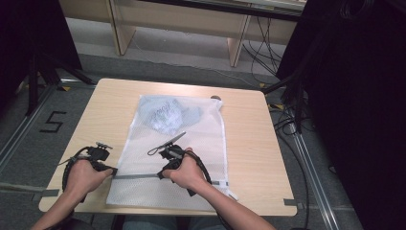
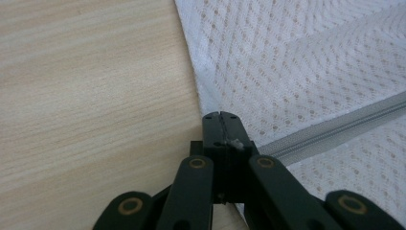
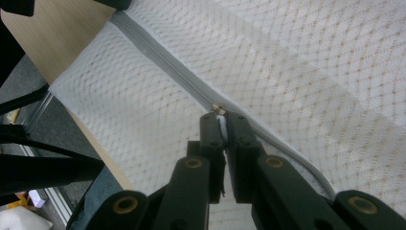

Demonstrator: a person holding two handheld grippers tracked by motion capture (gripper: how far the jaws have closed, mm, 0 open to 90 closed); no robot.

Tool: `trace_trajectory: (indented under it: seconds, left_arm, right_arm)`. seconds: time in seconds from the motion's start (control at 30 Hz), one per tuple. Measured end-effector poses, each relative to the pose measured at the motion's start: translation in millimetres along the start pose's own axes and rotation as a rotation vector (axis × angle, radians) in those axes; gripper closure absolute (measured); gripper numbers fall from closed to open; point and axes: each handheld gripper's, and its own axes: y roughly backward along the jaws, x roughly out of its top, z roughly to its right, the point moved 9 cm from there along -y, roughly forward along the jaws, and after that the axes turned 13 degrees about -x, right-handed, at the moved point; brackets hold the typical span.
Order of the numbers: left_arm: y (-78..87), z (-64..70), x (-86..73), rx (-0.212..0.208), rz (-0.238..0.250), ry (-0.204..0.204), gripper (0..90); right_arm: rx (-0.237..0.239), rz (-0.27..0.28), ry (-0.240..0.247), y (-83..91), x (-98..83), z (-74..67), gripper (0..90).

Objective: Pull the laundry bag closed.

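Note:
A white mesh laundry bag (image 1: 191, 139) lies flat on the wooden table (image 1: 249, 143), with a bluish garment (image 1: 170, 115) inside near its far end. A grey zipper (image 1: 136, 176) crosses the bag's near end. My left gripper (image 1: 113, 171) is shut on the bag's left edge at the zipper's end (image 2: 221, 125), and the grey zipper (image 2: 335, 127) runs off to the right. My right gripper (image 1: 161, 175) is shut on the white zipper pull (image 3: 220, 123), just behind the slider (image 3: 218, 108). The closed zipper (image 3: 158, 52) leads away from the slider.
Light wooden furniture legs (image 1: 122, 28) stand beyond the table. Black drapes and cables (image 1: 292, 96) fill the right side, and dark stand legs (image 1: 43, 72) the left. A "5" (image 1: 52, 122) is marked on the floor. A small round object (image 1: 216, 97) sits at the table's far edge.

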Motion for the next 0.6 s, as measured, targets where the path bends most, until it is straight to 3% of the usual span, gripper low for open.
trace_trajectory:
  seconds: [0.03,0.17,0.43,0.6]
  left_arm:
    - [-0.1,0.1,0.0,0.0,0.001,0.001,89.9]
    - [0.0,0.1,0.0,0.0,0.0,0.001,89.9]
    - [0.5,-0.4,-0.4,0.002,-0.006,-0.004,89.9]
    - [0.5,-0.3,-0.5,0.002,-0.006,-0.004,89.9]
  right_arm:
    - [0.006,0.011,0.017,-0.5,0.4,1.4,87.0]
    - [-0.002,-0.002,0.0,-0.3,-1.4,2.0,87.0]
    - [-0.008,0.026,0.027,-0.8,-1.3,7.4,87.0]
    - [-0.003,0.003,0.0,1.7,-4.1,6.1,87.0]
